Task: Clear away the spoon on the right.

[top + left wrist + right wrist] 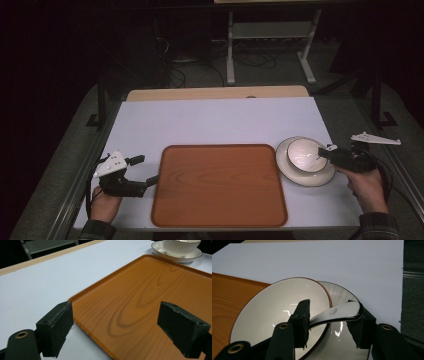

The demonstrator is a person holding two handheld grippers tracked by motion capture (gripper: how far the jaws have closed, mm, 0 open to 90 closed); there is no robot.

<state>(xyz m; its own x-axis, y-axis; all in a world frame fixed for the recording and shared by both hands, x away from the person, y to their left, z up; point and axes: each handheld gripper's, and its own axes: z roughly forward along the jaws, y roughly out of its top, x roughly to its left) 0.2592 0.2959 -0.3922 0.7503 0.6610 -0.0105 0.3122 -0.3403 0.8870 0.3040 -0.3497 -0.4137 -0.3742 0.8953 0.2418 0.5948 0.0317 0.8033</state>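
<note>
High view: wooden tray [220,186] sits mid-table. Left gripper [142,172] is just off tray's left edge, jaws apart, nothing between; left hand [105,204] low, forearm in from bottom. White bowl [306,155] on saucer [287,167] is right of tray. Right gripper [325,152] reaches over bowl's right rim, right hand [367,186] behind it.

Left gripper view: pads wide, straddling tray's near corner, not touching it.

Right gripper view: spoon [339,312] lies across bowl rim between the jaws; can't tell if pads press it.
</note>
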